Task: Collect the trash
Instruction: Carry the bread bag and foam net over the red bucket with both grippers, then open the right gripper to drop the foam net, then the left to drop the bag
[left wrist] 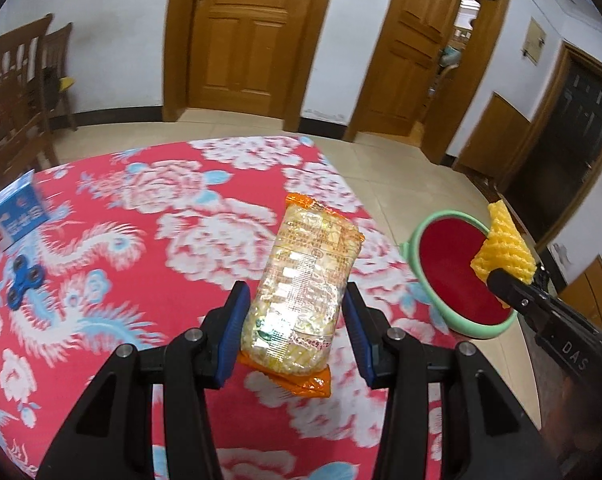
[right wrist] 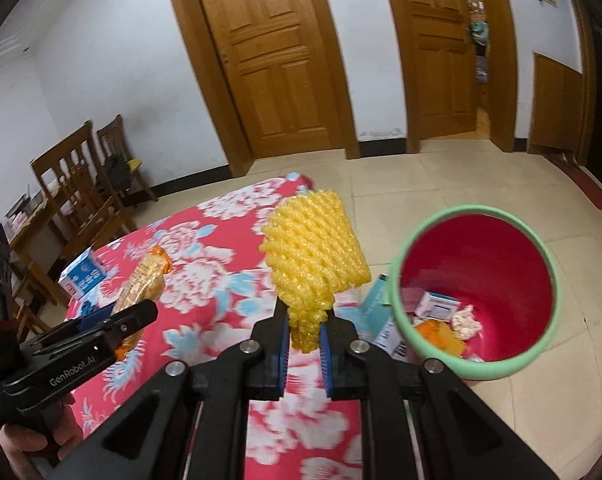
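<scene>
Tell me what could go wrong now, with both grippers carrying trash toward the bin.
1. The right gripper pinches only the narrow tail of the yellow foam net; it could slip free before reaching the bin.
2. The snack packet in the left gripper is long and may catch the bin's rim.

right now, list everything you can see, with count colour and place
snack pack: 1, clear with orange ends, in left jaws
foam net: 1, yellow, in right jaws
bin: 1, green rim, red inside, on floor right of table, trash inside
box: 1, blue-white, table's far left
spinner: 1, blue, near box
tablecloth: 1, red floral
chairs: 2, wooden, by left wall
doors: 2, wooden, far wall
left gripper: black, blue pads
right gripper: same
</scene>
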`<state>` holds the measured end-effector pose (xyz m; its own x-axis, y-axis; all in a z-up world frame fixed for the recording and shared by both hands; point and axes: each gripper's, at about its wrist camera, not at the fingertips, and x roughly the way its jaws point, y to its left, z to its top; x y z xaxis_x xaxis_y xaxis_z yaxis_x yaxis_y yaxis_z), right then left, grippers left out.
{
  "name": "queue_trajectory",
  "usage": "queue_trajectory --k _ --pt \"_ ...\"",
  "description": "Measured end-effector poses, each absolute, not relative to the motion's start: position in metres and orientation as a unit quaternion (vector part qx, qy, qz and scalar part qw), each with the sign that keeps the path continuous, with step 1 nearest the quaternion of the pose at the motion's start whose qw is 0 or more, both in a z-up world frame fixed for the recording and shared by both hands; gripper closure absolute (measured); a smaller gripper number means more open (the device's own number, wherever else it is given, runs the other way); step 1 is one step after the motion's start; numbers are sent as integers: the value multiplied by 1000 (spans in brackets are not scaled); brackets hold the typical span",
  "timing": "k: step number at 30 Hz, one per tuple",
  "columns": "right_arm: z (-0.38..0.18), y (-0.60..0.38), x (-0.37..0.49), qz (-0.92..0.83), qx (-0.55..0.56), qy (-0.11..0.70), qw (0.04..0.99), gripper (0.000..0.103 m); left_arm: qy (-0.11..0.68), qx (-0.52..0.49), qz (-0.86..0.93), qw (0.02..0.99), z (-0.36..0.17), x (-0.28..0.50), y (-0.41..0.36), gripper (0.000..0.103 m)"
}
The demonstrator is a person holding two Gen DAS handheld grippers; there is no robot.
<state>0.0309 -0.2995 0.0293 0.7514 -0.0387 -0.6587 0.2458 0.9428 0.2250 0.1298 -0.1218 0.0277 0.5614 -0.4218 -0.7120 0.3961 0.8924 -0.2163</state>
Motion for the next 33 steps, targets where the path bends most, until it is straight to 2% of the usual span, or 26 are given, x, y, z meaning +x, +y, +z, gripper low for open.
queue_trajectory --k 17,26,33 --pt "-17 -412 5 -158 233 356 891 87 418 54 -315 850 11 132 -238 56" --pt "-45 -454 7 -183 261 371 872 82 425 79 -349 832 -7 140 -294 56" --pt "-53 -470 5 -189 274 370 867 55 434 94 -365 818 -21 145 -326 56"
